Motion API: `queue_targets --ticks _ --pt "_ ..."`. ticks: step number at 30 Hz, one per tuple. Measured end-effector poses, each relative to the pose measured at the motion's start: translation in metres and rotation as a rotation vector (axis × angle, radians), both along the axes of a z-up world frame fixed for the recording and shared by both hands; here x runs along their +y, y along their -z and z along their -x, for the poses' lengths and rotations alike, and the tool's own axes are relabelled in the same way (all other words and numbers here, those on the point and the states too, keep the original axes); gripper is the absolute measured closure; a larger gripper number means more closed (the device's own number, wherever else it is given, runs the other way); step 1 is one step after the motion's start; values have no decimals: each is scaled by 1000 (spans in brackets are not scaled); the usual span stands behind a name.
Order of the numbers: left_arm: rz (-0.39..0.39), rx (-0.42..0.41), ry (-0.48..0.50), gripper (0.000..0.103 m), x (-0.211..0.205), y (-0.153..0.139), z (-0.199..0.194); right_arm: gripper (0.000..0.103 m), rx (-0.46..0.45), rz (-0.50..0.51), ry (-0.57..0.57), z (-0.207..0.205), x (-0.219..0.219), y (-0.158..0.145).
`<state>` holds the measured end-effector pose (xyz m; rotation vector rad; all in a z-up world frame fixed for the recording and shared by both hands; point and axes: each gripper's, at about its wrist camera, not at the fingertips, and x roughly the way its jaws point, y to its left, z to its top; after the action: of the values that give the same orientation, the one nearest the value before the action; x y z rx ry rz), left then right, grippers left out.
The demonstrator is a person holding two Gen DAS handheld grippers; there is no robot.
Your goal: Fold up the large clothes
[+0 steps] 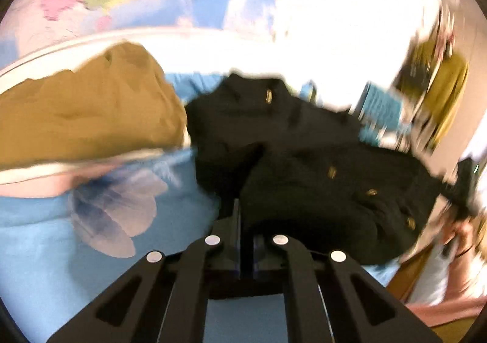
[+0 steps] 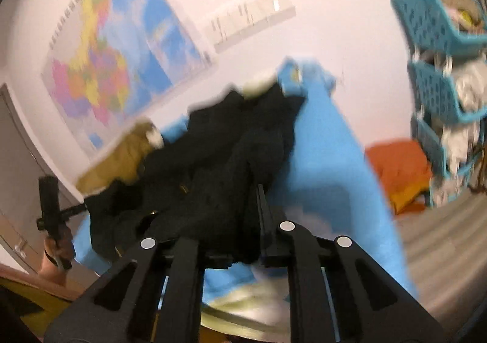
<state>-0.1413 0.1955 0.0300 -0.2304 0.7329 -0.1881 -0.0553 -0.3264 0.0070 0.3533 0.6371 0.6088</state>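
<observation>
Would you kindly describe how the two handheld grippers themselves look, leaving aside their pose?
Both the left gripper and right gripper are matte black, with slotted linkage bars pinned by round silver rivets and flat black fingers. No cables, markings or sleeves are discernible.

Left of the black garment (image 1: 304,160): bare blue sheet (image 1: 45,251), open for a gripper.
Far left: tan clothes heap (image 1: 91,112) blocks the way.
Right edge: teal basket rack (image 2: 441,78) and orange pile (image 2: 401,169) stand beside the sheet.
</observation>
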Motion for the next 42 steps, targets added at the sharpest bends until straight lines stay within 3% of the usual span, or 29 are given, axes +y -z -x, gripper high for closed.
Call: queue_targets --ticks 2,4,6,8,10,11,13,14,16,18,20,21,23,26,31,34,38,42 --pt "75 -9 24 99 6 -25 15 93 10 -71 16 -5 -16 -14" --pt "87 43 61 99 2 -29 26 93 -13 26 53 -9 -14 -22" --pt "12 104 78 99 -8 -13 31 93 35 113 21 -12 -1 -7" --pt "-78 246 52 99 -16 28 30 92 88 170 27 -15 2 13" --pt "-92 376 56 98 -16 69 26 90 164 165 32 -18 -8 38" --pt "-115 401 56 97 -17 83 26 88 213 169 58 -19 -16 52" --pt "-102 339 88 89 -15 80 28 84 273 160 64 -17 -27 70" --pt "-101 319 120 82 -13 75 30 78 278 155 50 -13 -29 71" --pt "-93 247 171 47 -9 64 38 71 243 181 24 -1 -33 62" --pt "-36 175 262 43 -3 51 50 40 211 155 -2 10 -42 51" --pt "-20 97 276 35 3 38 59 33 166 120 -38 21 -52 39" --pt "-11 86 263 22 5 35 57 30 135 94 -47 27 -58 33" --pt "40 93 249 16 9 38 45 12 116 20 -52 24 -66 28" --pt "59 161 248 16 2 56 24 12 154 17 -48 5 -57 38" --pt "182 275 264 14 -9 90 -1 13 242 55 -83 -31 -30 66" --pt "186 277 290 13 -17 94 -1 13 251 57 -110 -39 -22 71" --pt "195 286 331 13 -32 95 1 29 267 24 -202 -38 -8 71" --pt "184 278 368 14 -45 97 6 36 264 58 -234 -32 6 71"
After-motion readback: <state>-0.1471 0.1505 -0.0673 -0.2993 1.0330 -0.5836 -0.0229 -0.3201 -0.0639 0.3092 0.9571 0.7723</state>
